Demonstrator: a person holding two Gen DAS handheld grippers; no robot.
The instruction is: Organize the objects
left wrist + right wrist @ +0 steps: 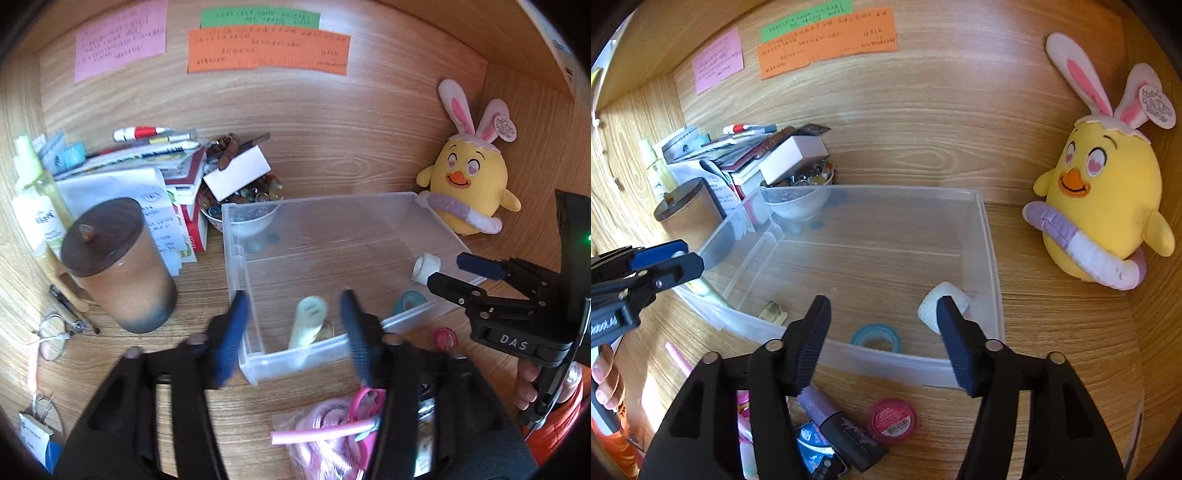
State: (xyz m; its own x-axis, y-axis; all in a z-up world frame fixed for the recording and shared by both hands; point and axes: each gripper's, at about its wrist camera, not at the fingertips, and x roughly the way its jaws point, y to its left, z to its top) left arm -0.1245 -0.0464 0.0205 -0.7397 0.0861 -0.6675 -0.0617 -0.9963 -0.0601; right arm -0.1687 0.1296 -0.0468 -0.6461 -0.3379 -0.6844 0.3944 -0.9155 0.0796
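The sorting looks partly done. The clear plastic bin point(991, 258) in the middle of the surface point(1052, 332) already holds a few things: a pale green tube point(308, 323) leaning in its near left corner beside a small brownish packet point(772, 312), a teal tape roll point(876, 338) against the near wall, and a white roll point(942, 304) towards the near right corner. The far half of the bin is bare.

Still out along the near edge of the surface are a red round tin point(892, 419), a purple-and-black tube point(842, 424) and a heap of pink items point(332, 424).

Left gripper point(295, 328) and right gripper point(882, 332) both stand about half open over the bin's near wall, holding nothing
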